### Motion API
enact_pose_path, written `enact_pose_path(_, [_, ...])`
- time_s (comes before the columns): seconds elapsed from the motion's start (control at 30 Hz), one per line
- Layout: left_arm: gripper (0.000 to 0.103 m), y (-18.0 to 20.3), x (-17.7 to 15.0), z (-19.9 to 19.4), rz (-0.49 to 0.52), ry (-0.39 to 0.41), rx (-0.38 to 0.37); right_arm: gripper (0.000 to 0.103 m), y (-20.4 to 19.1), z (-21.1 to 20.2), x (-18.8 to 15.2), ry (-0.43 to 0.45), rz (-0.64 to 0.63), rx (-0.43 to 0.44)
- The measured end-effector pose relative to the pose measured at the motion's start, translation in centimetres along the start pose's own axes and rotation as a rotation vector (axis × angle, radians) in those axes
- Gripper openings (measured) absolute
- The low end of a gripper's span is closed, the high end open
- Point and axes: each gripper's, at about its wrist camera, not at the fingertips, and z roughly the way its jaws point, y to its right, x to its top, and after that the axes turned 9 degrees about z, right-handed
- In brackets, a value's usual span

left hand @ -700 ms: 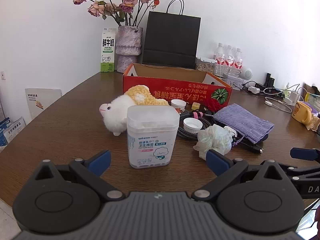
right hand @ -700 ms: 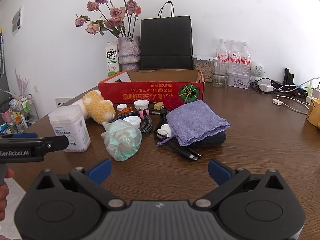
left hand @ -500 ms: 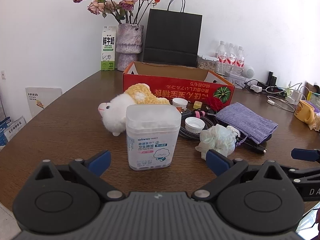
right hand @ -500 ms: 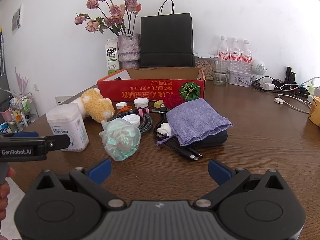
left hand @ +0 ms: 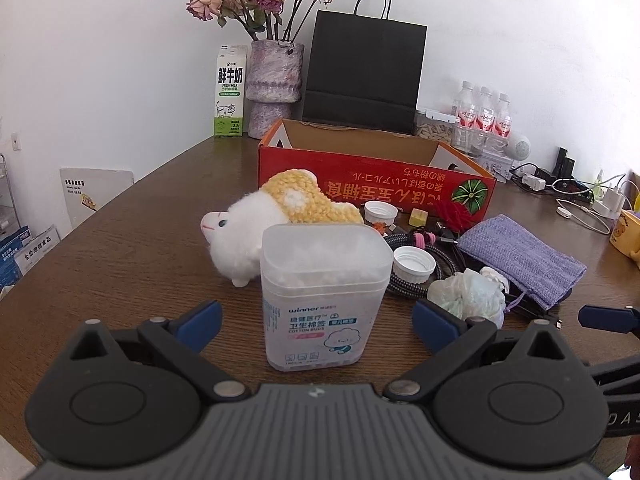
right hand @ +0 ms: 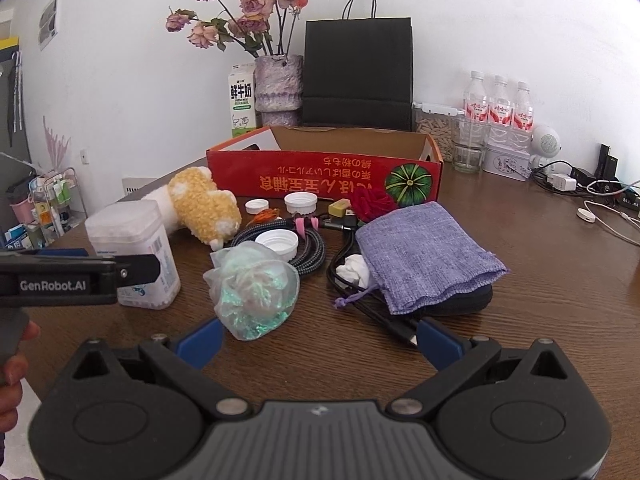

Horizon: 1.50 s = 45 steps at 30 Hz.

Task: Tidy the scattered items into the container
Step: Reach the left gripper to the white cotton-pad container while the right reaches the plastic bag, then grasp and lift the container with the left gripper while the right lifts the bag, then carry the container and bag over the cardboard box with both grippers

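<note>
Left gripper (left hand: 316, 322): fingers spread wide, nothing held; cotton bud box (left hand: 325, 296) stands upright between them, untouched. Right gripper (right hand: 318, 340): fingers spread, empty. Crumpled plastic bag (right hand: 252, 288) at 11 o'clock from it, purple pouch (right hand: 424, 254) at 1 o'clock. Plush sheep (left hand: 276, 220), caps and cables lie beyond. Red carton (left hand: 372, 178) at 12 o'clock, interior apparently empty. Judged: tidying not yet started; every item remains.
</note>
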Motion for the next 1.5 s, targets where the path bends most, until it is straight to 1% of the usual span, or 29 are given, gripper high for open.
enact_pose_path(0.13, [0.103, -0.2, 0.4, 1.0, -0.012, -0.002, 0.007, 0.103, -0.9, 1.3, 0.7, -0.014, -0.037, 0.016])
enact_pose_path(0.27, [0.103, -0.7, 0.5, 1.8, -0.025, -0.013, -0.007, 0.103, -2.0, 2.8, 1.3, -0.030, -0.073, 0.045])
enact_pose_path(0.3, [0.103, -0.9, 0.5, 2.0, -0.034, -0.013, -0.011, 0.101, -2.3, 3.2, 1.4, -0.036, -0.083, 0.055])
enact_pose_path(0.33, [0.101, -1.2, 0.5, 2.1, -0.043, -0.014, -0.016, 0.099, -2.6, 3.6, 1.5, -0.041, -0.097, 0.067])
enact_pose_path(0.37, [0.097, -1.4, 0.5, 2.3, -0.048, -0.016, -0.019, 0.096, -3.0, 4.0, 1.6, -0.047, -0.112, 0.075])
enact_pose_path(0.4, [0.095, -1.7, 0.5, 2.4, -0.053, -0.019, -0.028, 0.094, -3.3, 4.4, 1.7, -0.052, -0.124, 0.078])
enact_pose_path(0.43, [0.087, -1.8, 0.6, 2.6, -0.057, -0.021, -0.038, 0.093, -3.7, 4.8, 1.8, -0.055, -0.135, 0.084])
enact_pose_path(0.47, [0.078, -1.9, 0.6, 2.7, -0.057, -0.025, -0.047, 0.087, -3.9, 5.0, 1.9, -0.056, -0.141, 0.090])
enact_pose_path(0.5, [0.074, -2.0, 0.7, 2.9, -0.059, -0.029, -0.056, 0.077, -4.0, 5.3, 2.1, -0.057, -0.143, 0.097])
enact_pose_path(0.53, [0.073, -2.2, 0.7, 3.0, -0.064, -0.032, -0.063, 0.069, -4.0, 5.6, 2.2, -0.059, -0.139, 0.103])
enact_pose_path(0.57, [0.073, -2.3, 0.8, 3.1, -0.065, -0.032, -0.070, 0.043, -3.8, 5.9, 2.3, -0.067, -0.121, 0.113])
enact_pose_path(0.63, [0.073, -2.6, 0.8, 3.2, -0.068, -0.028, -0.088, 0.043, -3.3, 6.1, 2.5, -0.077, -0.087, 0.143])
enact_pose_path(0.8, [0.071, -3.2, 1.0, 3.0, -0.093, -0.012, -0.104, 0.042, -2.3, 5.5, 2.8, -0.040, -0.058, 0.166])
enact_pose_path(0.9, [0.071, -3.1, 1.8, 2.4, -0.081, 0.025, -0.111, 0.042, -1.8, 4.7, 3.6, 0.009, -0.053, 0.177])
enact_pose_path(1.03, [0.071, -3.0, 3.8, 2.0, -0.068, 0.079, -0.129, 0.042, -1.0, 4.0, 6.1, 0.099, -0.051, 0.170])
enact_pose_path(1.1, [0.071, -3.1, 5.6, 2.3, -0.071, 0.112, -0.139, 0.042, -0.3, 3.9, 7.7, 0.150, -0.047, 0.159])
enact_pose_path(1.17, [0.071, -3.1, 8.0, 2.7, -0.072, 0.147, -0.171, 0.042, 0.4, 4.2, 10.0, 0.195, -0.053, 0.153])
enact_pose_path(1.27, [0.071, -2.9, 12.2, 3.9, -0.050, 0.182, -0.211, 0.042, 1.2, 5.4, 13.7, 0.223, -0.071, 0.126])
enact_pose_path(1.3, [0.071, -2.8, 13.6, 4.6, -0.044, 0.190, -0.221, 0.042, 1.5, 6.1, 14.9, 0.218, -0.068, 0.116])
enact_pose_path(1.37, [0.071, -2.7, 16.3, 6.5, -0.057, 0.171, -0.261, 0.042, 2.4, 8.2, 17.5, 0.175, -0.051, 0.100])
enact_pose_path(1.43, [0.071, -2.6, 18.6, 8.8, -0.071, 0.128, -0.295, 0.042, 3.1, 10.4, 19.4, 0.136, -0.035, 0.090])
enact_pose_path(1.5, [0.071, -2.4, 20.4, 11.5, -0.088, 0.070, -0.307, 0.042, 3.6, 13.0, 20.9, 0.087, -0.044, 0.071])
